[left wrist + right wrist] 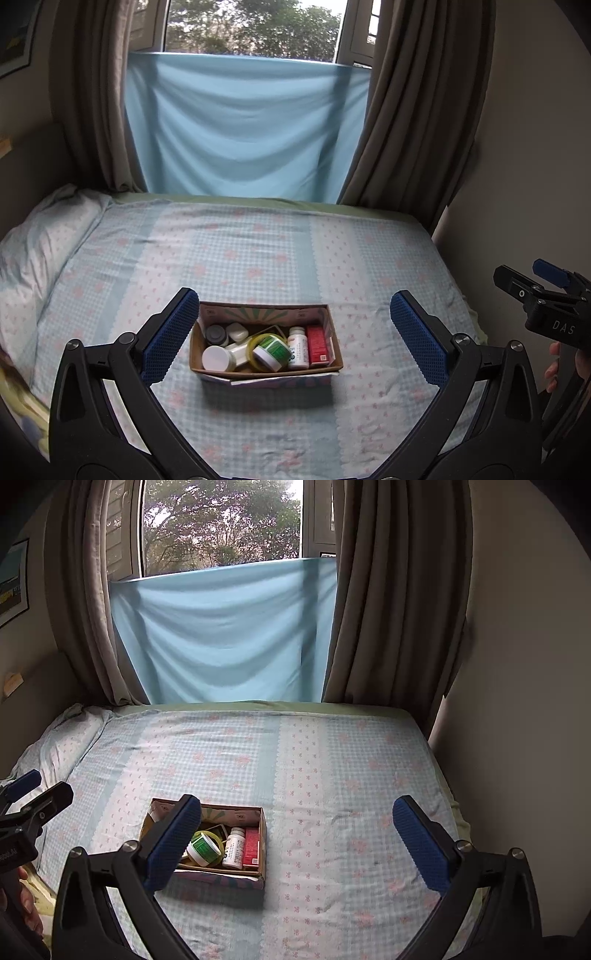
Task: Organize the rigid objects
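Left wrist view: a cardboard box [265,371] at 6 o'clock on the bed [258,251] holds jars, bottles and a red carton [317,344]. Both the left gripper [293,334] and right gripper [297,843] hover empty, fingers wide apart.

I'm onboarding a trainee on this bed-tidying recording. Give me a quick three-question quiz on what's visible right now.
1. True or false: the red box lies outside the cardboard box.
2. What does the cardboard box rest on?
3. Which gripper holds something: A left, B right, C neither?

Key: 1 false; 2 the bed sheet; 3 C, both are open and empty.
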Action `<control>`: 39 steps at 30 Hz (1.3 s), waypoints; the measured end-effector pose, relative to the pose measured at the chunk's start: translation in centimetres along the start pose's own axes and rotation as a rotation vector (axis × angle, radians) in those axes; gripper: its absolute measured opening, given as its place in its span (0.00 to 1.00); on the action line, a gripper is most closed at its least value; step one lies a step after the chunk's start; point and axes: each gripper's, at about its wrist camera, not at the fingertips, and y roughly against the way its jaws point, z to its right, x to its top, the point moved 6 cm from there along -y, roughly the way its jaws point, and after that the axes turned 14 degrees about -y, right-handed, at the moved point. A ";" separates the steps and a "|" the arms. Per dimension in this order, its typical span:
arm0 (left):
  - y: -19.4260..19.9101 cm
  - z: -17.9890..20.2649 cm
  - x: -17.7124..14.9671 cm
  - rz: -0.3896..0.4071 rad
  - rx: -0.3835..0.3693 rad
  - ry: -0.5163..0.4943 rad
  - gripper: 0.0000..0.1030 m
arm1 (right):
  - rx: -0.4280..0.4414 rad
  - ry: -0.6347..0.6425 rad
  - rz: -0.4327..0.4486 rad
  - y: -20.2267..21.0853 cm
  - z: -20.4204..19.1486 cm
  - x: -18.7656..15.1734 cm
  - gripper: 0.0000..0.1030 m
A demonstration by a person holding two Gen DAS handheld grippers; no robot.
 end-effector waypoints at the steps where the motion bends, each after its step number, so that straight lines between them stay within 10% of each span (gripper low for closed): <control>1: 0.0 0.0 0.0 0.000 -0.002 0.000 1.00 | -0.001 -0.001 0.001 0.0 0.0 0.1 1.00; 39: 0.0 0.8 0.4 0.011 -0.005 -0.053 1.00 | -0.021 -0.030 0.016 0.3 0.3 0.4 1.00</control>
